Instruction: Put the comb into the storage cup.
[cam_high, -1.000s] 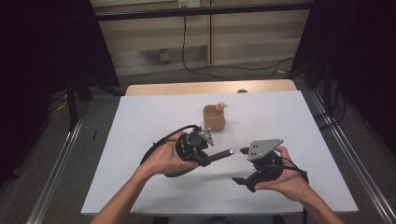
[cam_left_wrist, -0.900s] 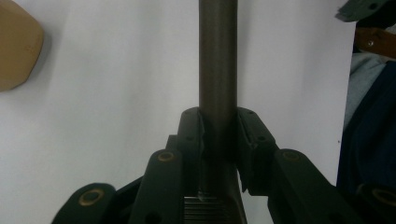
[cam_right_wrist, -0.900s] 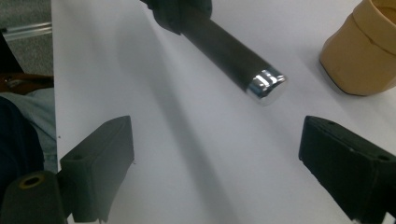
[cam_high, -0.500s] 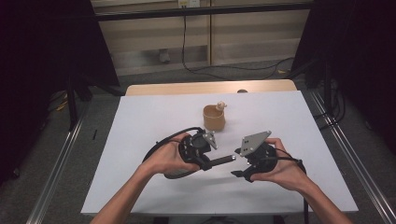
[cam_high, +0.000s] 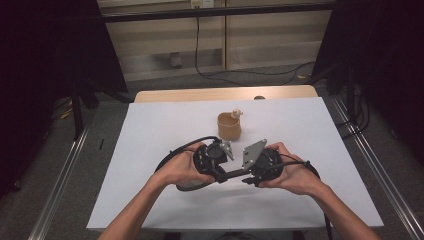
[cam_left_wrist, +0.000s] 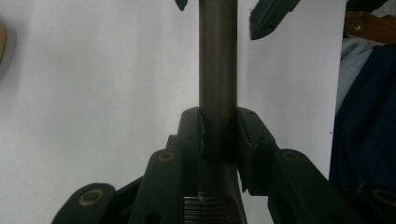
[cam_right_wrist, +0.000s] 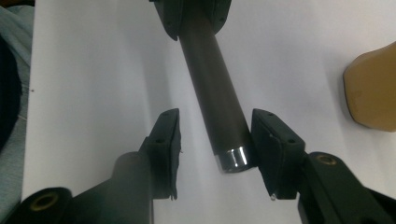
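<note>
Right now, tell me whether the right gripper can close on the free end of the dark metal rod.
Probably yes: the right gripper has been closing, its jaws flank the dark metal rod; the left gripper holds the other end.

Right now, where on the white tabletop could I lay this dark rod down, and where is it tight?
Bare room: the wide left strip of the white tabletop, the right part beyond the right gripper, and the far band behind the tan cup. Crowded: the middle, where the left gripper clamps the dark rod, the right gripper's jaws closing around its free end, the cup just behind.
</note>
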